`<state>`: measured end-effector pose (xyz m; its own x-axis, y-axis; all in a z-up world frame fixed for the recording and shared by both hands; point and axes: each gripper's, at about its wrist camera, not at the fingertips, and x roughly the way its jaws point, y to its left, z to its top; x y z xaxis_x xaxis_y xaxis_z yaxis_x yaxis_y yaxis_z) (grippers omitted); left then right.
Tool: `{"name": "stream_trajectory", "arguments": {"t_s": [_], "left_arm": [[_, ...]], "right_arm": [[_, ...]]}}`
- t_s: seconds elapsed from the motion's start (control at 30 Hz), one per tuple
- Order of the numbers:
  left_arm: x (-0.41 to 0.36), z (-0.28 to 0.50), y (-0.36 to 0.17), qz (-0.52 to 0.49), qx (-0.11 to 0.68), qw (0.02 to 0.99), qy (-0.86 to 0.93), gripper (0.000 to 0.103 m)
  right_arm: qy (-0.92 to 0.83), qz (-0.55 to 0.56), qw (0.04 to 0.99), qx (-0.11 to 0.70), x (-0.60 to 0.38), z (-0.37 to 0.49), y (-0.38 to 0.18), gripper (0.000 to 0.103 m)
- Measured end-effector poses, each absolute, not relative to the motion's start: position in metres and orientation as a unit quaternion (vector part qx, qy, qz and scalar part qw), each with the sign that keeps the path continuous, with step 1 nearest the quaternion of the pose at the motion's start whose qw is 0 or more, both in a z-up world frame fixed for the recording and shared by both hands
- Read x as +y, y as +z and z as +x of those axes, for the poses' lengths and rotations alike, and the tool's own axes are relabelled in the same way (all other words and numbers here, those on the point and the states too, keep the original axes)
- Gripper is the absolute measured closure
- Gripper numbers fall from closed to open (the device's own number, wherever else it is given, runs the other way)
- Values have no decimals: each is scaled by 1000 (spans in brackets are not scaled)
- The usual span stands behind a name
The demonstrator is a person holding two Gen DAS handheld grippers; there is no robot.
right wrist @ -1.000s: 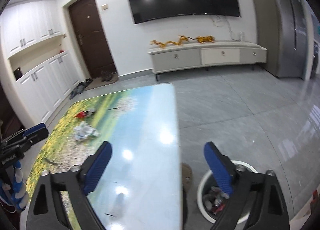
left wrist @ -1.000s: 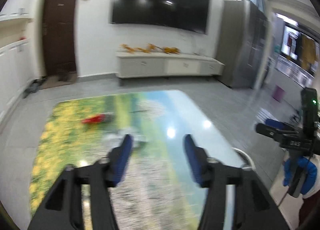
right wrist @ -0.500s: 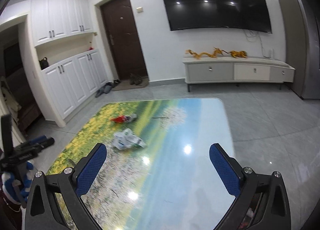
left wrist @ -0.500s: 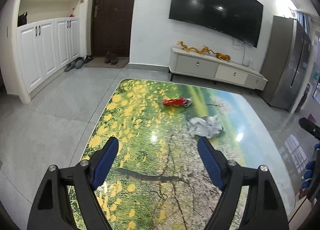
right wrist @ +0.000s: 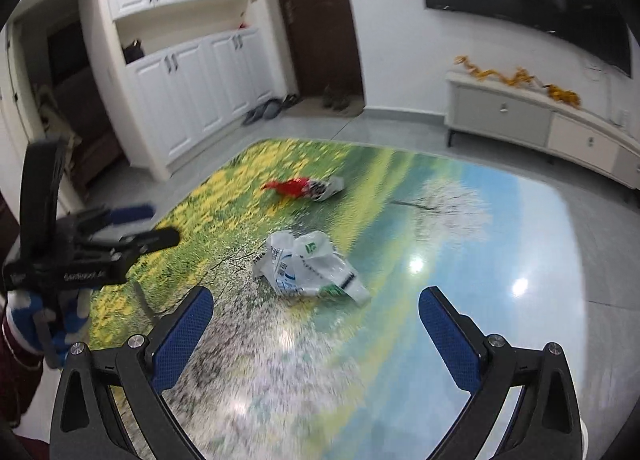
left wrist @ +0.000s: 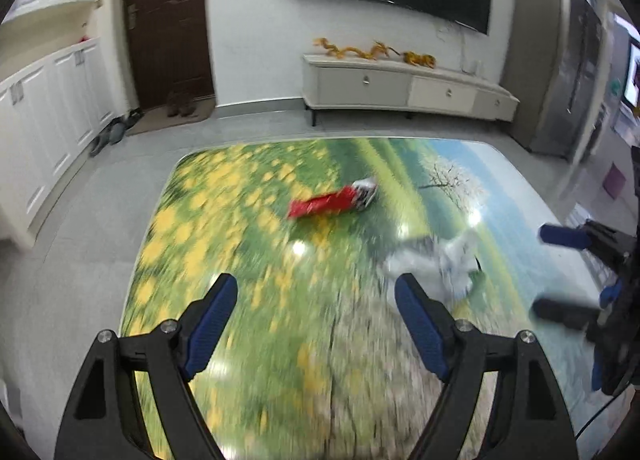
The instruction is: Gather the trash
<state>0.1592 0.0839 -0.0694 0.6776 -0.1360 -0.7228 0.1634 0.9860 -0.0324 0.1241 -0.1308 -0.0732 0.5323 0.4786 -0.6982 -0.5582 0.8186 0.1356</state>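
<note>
Trash: white bag near red wrapper, table.

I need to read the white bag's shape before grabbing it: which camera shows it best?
The right wrist view: the crumpled white bag lies sharp and unobstructed on the table. In the left wrist view it is motion-blurred and partly behind a fingertip.

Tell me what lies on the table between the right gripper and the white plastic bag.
Nothing: in the right wrist view, only bare glossy table separates the open right gripper from the crumpled white plastic bag. The red wrapper lies beyond the bag.
</note>
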Motion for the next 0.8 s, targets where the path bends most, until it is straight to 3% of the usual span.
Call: {"name": "stream_trajectory", "arguments": {"t_s": [0.27, 0.57, 0.67, 0.73, 0.8], "left_arm": [[62, 253, -91, 45, 423, 894, -141, 23], [53, 291, -127, 65, 459, 875, -137, 23], [52, 293, -128, 58, 460, 875, -142, 29], [52, 292, -128, 59, 457, 876, -141, 32], [50, 294, -127, 59, 454, 878, -142, 41]], "right_arm": [[327, -72, 853, 400, -98, 158, -103, 0], [336, -71, 839, 422, -91, 181, -119, 0], [342, -73, 834, 427, -89, 182, -122, 11], [341, -74, 832, 432, -88, 183, -125, 26], [340, -74, 831, 434, -87, 185, -126, 33]]}}
